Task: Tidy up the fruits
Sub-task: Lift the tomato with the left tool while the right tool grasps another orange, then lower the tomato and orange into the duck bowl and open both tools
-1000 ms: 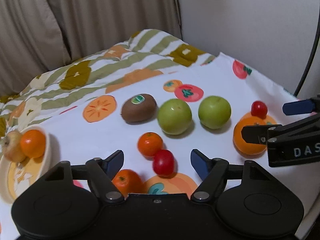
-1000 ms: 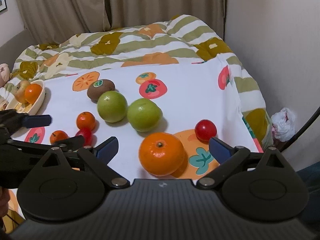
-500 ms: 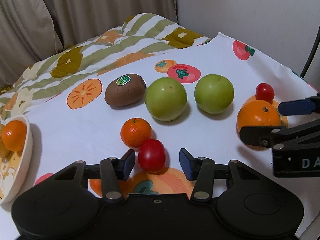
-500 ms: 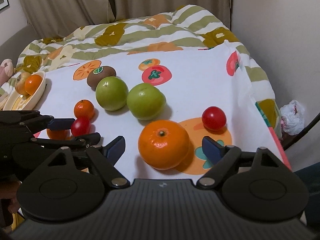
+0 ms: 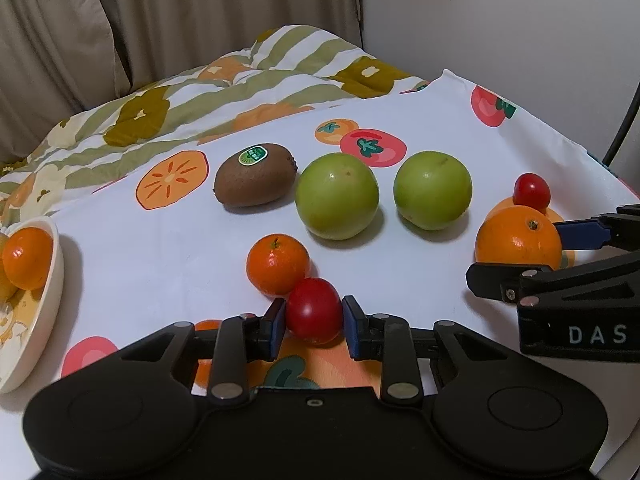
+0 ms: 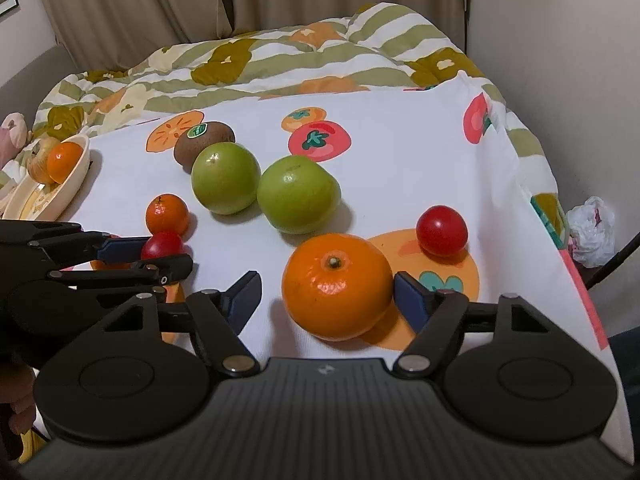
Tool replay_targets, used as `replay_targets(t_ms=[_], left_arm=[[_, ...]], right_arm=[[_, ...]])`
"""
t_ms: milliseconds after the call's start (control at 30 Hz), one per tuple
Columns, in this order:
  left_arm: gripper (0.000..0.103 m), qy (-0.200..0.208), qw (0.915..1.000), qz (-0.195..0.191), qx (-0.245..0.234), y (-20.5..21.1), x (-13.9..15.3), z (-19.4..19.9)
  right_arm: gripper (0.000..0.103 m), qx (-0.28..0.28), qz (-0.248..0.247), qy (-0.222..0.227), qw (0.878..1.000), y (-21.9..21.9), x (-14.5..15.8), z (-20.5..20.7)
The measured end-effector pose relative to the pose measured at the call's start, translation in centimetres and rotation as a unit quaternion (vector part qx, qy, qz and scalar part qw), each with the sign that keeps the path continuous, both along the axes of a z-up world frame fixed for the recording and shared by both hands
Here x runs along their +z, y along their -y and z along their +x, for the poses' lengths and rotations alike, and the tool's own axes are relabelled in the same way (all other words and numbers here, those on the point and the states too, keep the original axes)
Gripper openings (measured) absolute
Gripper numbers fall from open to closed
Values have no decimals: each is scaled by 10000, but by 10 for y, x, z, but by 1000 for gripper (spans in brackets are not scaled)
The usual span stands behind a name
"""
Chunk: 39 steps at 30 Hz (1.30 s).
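Observation:
My left gripper (image 5: 314, 318) is shut on a small red tomato (image 5: 314, 310) that rests on the white fruit-print cloth (image 5: 160, 256), touching a small mandarin (image 5: 277, 264). A big orange (image 6: 336, 286) sits between the closing jaws of my right gripper (image 6: 326, 296). The right pad (image 6: 410, 298) is at its skin, while the left pad (image 6: 244, 294) stands apart from it. Behind the orange lies a second red tomato (image 6: 441, 230). Two green apples (image 5: 337, 196) (image 5: 432, 190) and a kiwi (image 5: 254, 174) lie farther back.
A cream bowl (image 5: 54, 276) at the left edge holds a mandarin (image 5: 27, 252) and a pale fruit. Another small mandarin (image 5: 204, 368) is half hidden under my left gripper. A quilt (image 6: 240, 60) lies behind, a wall is on the right, and a plastic bag (image 6: 591, 232) sits past the cloth's edge.
My left jaws have closed onto the red tomato. My right jaws have narrowed around the big orange. Both grippers have edged slightly closer to the fruit.

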<state>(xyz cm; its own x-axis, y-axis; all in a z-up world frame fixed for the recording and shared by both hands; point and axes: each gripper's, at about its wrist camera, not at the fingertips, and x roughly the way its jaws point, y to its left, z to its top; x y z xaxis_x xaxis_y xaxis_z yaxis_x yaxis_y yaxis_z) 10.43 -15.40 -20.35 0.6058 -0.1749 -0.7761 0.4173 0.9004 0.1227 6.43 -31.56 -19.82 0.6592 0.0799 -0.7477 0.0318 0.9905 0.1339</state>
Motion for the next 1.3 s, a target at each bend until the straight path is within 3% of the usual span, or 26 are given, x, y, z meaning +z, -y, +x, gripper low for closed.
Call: replay_targets(t_ms=[167,267,633,1033,1300], left_arm=[[33,-24,10000,-13,39,-5,0,-7],[33,-29,10000,-15,80,-7,1,-11],[33,125,9997,-112,177,-14,20,-26],[33,438,9967,-294,616,-49,69,-46],[33,689,9902,-354,1159,-98,104,-57]], right_arm=[[83,-37,-34,0,10000,0,-2,3],[76,-56,-75,-35,9999,1,-4,6],[75,23,-77,-23,10000,-3,5,0],[75,451,63,194,9988,-29,55,-7],[75,922,144,428,9947,-76,94,-1]])
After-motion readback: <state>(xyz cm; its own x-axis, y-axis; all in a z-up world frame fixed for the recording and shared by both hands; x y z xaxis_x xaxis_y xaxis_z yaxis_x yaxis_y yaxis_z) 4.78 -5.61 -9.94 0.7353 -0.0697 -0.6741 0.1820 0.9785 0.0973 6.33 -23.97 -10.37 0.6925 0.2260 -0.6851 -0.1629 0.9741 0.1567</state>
